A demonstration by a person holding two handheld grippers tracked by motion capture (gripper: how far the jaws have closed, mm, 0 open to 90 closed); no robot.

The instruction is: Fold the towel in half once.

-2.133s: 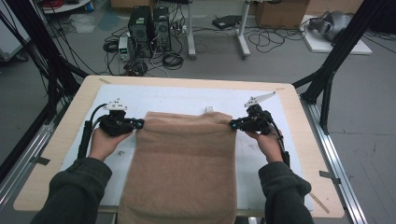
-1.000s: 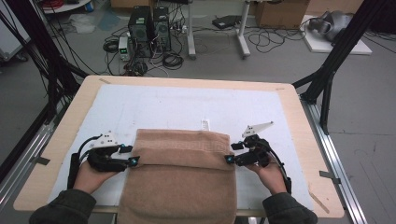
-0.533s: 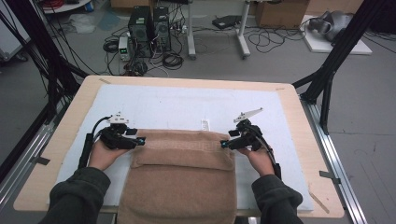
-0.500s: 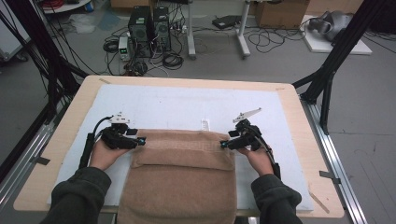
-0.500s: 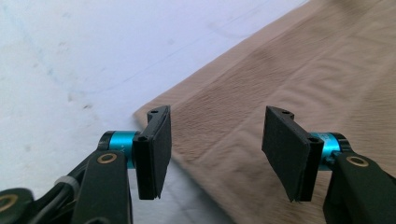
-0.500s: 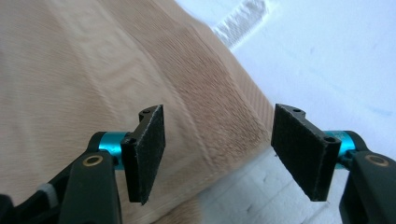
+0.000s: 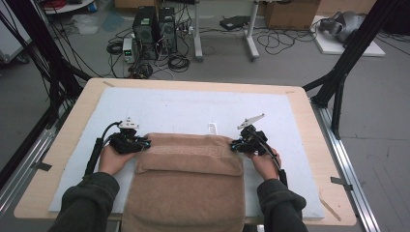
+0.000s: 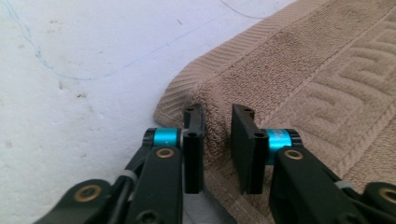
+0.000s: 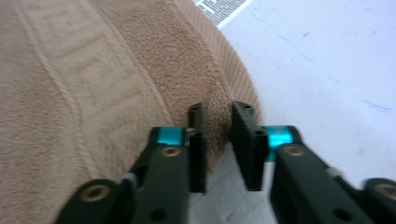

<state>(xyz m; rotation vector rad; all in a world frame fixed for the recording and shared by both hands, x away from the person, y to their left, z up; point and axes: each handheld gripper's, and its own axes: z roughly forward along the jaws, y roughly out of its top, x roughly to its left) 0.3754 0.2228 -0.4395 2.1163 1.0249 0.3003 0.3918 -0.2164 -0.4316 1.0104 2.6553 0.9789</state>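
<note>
Lying folded on the white mat (image 7: 183, 104) at the near middle of the table (image 7: 309, 116), the towel (image 7: 188, 183) shows a doubled far edge, its top layer turned back toward the person and its near end hanging off the table's front edge. Its long axis runs from the person toward the far side, while the folded band with the woven key pattern stretches across, left to right. The left gripper (image 8: 217, 135) sits at the fold's left corner, jaws narrowed around a pinch of terry that have just been closing; the cloth stands between the pads, which look pressed against it. The right gripper (image 9: 218, 133) does the same at the right corner, jaws just drawn in on a ridge of pile beside the hem. Both holds look shallow, near the corner tips. Trouble would likely come from that: a pinch catching the top layer alone could let the fold open when lifted, and one corner slipping free would skew the edge. Uneven pulling by the two hands could also drag the towel askew on the mat, or tug its hanging end further off the table. A small printed tag (image 7: 212, 128) lies just beyond the far edge.
</note>
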